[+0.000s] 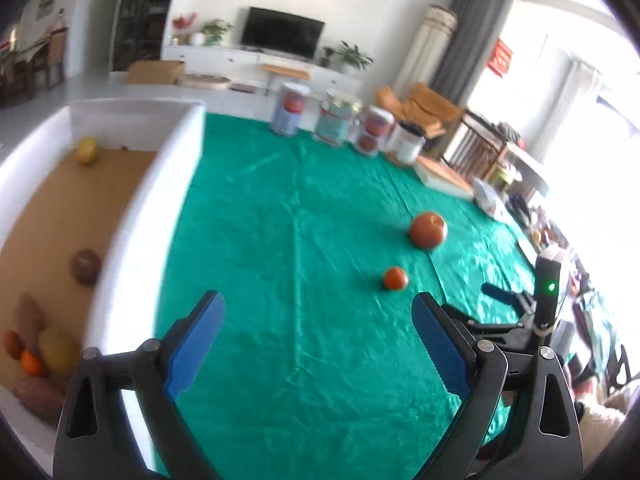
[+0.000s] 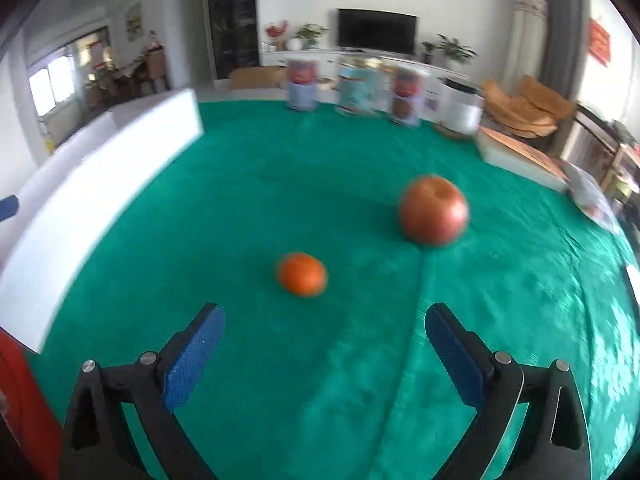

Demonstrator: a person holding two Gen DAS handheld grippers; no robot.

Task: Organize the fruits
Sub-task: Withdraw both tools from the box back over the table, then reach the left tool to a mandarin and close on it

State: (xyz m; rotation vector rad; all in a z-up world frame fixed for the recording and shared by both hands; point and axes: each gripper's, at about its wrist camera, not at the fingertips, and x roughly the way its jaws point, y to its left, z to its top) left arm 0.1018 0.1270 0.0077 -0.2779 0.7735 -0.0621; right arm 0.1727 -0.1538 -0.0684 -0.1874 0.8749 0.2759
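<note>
A red apple (image 1: 427,230) and a small orange tangerine (image 1: 395,278) lie on the green tablecloth (image 1: 288,240). Both also show in the right wrist view, the apple (image 2: 434,209) behind and to the right of the tangerine (image 2: 302,273). A white box (image 1: 136,216) at the left holds several fruits on a brown floor, among them a yellow one (image 1: 87,150) at the far end. My left gripper (image 1: 318,308) is open and empty beside the box's wall. My right gripper (image 2: 322,318) is open and empty, just short of the tangerine; its body shows in the left wrist view (image 1: 520,312).
Several tins (image 2: 356,88) and a white container (image 2: 460,106) stand along the table's far edge. A flat white box (image 2: 520,156) lies at the right. The white box's wall (image 2: 100,168) runs along the left side. A red object (image 2: 20,400) is at the lower left.
</note>
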